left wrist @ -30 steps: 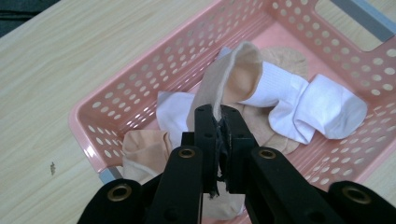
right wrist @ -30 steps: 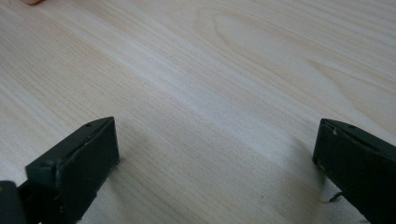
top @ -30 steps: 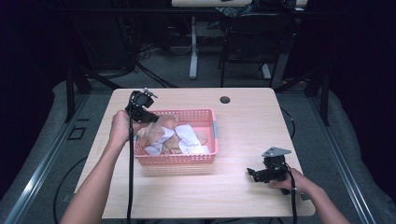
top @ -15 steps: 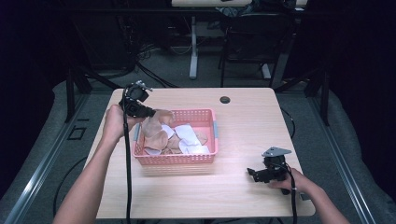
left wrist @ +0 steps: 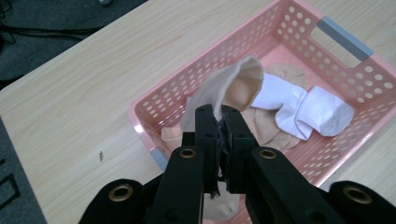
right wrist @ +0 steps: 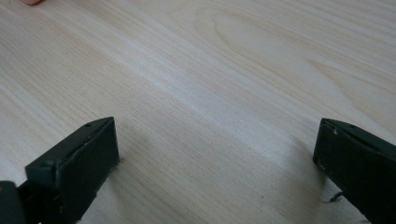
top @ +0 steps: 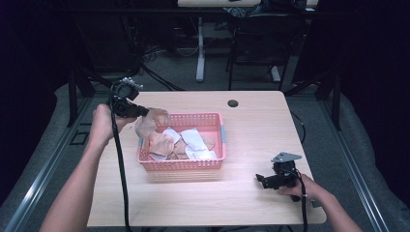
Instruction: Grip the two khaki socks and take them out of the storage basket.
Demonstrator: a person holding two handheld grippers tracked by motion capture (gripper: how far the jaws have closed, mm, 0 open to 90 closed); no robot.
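A: L gripper [left wrist: 218, 122] is clamped on a beige sock [left wrist: 233, 86], held above the basket's [top: 183, 164] left end, near the table's [top: 251, 203] left edge.

B: Risk?

A: Grip's only on a thin fold near the cuff. I'd guess it could slip out and drop back in, or onto the table. The dangling toe might snag the rim too.

B: R gripper [top: 261, 180]?

A: Jaws wide apart, nothing between them, resting on the table by the front right corner.

B: Anything in the way?

A: White socks [left wrist: 303, 107] and more beige ones lie in the basket under it. A small dark disc [top: 233, 103] sits near the far edge, well apart.
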